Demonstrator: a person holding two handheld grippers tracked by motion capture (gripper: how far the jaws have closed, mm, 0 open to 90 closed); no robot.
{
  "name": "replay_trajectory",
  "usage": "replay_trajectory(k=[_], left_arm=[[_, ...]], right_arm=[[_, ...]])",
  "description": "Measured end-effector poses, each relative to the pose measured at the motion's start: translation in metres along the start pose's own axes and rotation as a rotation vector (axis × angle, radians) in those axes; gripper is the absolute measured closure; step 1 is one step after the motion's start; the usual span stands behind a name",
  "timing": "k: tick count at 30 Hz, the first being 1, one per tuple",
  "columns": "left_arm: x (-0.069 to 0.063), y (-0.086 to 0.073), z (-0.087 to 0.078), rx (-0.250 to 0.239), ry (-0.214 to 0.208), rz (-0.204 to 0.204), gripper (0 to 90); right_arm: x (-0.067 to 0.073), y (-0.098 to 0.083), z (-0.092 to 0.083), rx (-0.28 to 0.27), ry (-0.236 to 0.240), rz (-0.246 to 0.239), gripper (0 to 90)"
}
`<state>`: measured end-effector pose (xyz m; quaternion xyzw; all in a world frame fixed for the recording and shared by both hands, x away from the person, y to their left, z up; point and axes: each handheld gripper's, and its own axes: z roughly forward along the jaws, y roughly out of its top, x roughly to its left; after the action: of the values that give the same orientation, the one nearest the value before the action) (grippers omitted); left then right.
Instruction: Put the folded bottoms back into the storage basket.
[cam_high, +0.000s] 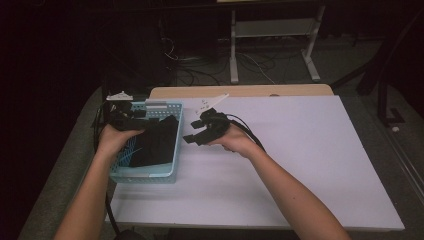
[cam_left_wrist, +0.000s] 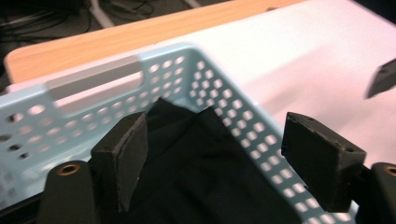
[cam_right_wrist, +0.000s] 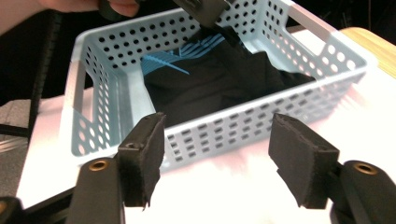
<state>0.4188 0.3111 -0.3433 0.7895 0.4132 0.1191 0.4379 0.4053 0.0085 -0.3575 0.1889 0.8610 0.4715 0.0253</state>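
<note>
The black garment (cam_high: 157, 140) lies bunched inside the pale blue basket (cam_high: 172, 165), and everything turns on where that cloth sits from each tool: it is directly under and ahead of the left gripper (cam_high: 131, 118), which hangs over the basket's far left corner, while the right gripper (cam_high: 198, 134) stands outside the basket's right wall, its jaws pointing across at the cloth from beside it. Both are released, pads spread with nothing between them; in the left gripper view the garment (cam_left_wrist: 201, 172) rises just past the parted pads without touching either. The left hand is plainly the nearer one. The cloth's long axis seems to follow the basket's length, though the dim light makes its folds hard to read, so I would not swear to it
</note>
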Motion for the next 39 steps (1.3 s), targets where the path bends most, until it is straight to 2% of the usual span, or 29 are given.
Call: replay_trajectory(k=[8, 18, 26, 32, 37, 39], left_arm=[[-0.020, -0.004, 0.004, -0.037, -0.061, 0.015, 12.6], [-0.054, -0.014, 0.009, -0.059, -0.137, 0.074, 0.0], [-0.082, -0.020, 0.013, -0.068, -0.199, 0.094, 0.0], [-0.105, -0.025, 0.013, -0.083, -0.240, 0.121, 0.0], [-0.118, -0.035, 0.015, -0.106, -0.290, 0.143, 0.0], [-0.123, -0.038, 0.014, -0.111, -0.294, 0.159, 0.0]], right_arm=[[-0.007, -0.016, -0.020, -0.018, -0.038, 0.014, 26.2], [-0.014, -0.037, -0.052, -0.040, -0.104, 0.021, 13.5], [-0.014, -0.057, -0.085, -0.066, -0.135, 0.033, 1.3], [-0.013, -0.073, -0.110, -0.093, -0.147, 0.047, 0.0], [-0.010, -0.090, -0.132, -0.114, -0.156, 0.063, 0.0], [-0.008, -0.098, -0.141, -0.118, -0.161, 0.071, 0.0]])
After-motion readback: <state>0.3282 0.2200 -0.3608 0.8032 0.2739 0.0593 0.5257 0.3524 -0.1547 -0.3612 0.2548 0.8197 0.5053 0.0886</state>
